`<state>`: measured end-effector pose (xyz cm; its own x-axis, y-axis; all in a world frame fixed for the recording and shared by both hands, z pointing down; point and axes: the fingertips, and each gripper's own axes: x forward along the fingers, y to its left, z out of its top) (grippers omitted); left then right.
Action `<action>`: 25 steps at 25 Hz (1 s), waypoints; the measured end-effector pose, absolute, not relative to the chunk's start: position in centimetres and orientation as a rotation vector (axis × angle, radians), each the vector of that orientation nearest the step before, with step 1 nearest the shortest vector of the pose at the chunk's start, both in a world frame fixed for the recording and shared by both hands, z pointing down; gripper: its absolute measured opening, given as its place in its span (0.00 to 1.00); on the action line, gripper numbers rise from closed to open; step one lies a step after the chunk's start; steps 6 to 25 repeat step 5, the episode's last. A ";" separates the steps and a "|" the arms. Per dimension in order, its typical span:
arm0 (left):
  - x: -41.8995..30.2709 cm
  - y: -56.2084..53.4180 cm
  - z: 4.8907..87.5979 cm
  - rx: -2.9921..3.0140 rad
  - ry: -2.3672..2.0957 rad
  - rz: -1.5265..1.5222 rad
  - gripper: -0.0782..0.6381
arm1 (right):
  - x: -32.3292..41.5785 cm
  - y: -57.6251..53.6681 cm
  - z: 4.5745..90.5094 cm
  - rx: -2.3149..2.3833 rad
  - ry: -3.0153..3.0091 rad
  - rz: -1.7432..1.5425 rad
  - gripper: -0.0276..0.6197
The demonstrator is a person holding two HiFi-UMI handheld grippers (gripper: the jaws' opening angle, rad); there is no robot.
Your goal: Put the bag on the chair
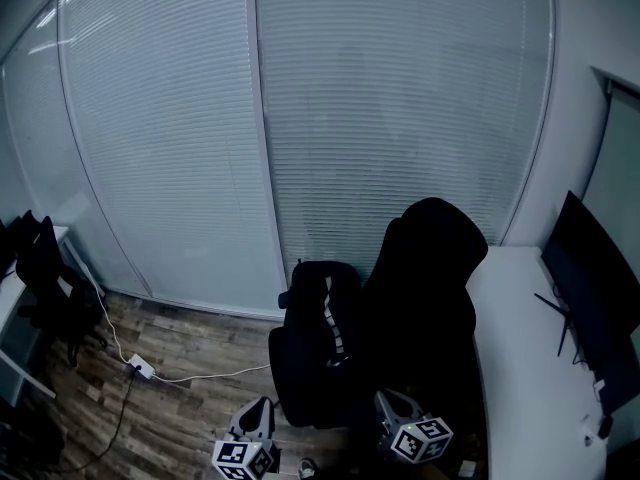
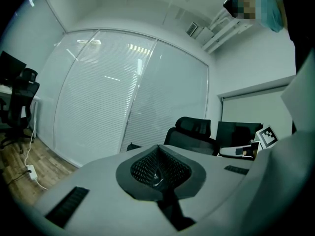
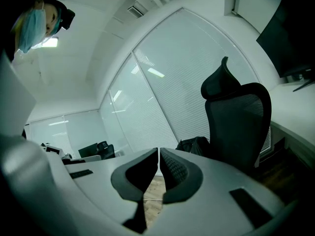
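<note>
A black bag (image 1: 322, 340) with a white stripe rests on the seat of a black office chair (image 1: 425, 298) in the head view. The chair's high back stands to the bag's right. Both grippers hang low at the bottom edge, clear of the bag: my left gripper (image 1: 258, 420) near the seat's front left, my right gripper (image 1: 392, 408) in front of the seat. Each is shut with nothing between its jaws. In the right gripper view the chair (image 3: 238, 117) rises at right with the bag (image 3: 194, 145) beside it. The left gripper view shows the chair (image 2: 193, 134) in the distance.
A white desk (image 1: 520, 368) runs along the right with a dark monitor (image 1: 590, 288). Glass walls with blinds stand behind the chair. A white power strip (image 1: 140, 366) and cables lie on the wooden floor at left. Another black chair (image 1: 45, 278) stands at the far left.
</note>
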<state>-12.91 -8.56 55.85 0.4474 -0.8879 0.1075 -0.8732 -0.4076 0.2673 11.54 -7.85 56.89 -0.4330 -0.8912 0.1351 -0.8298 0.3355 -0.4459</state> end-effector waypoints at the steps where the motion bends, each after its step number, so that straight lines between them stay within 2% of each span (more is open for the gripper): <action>1: -12.7 -8.3 55.8 2.416 -1.515 -0.076 0.14 | 11.8 -7.6 56.9 -1.593 2.457 -0.693 0.12; 25: -12.0 -7.5 55.7 2.410 -1.518 -0.083 0.14 | 12.5 -7.0 56.7 -1.592 2.455 -0.690 0.12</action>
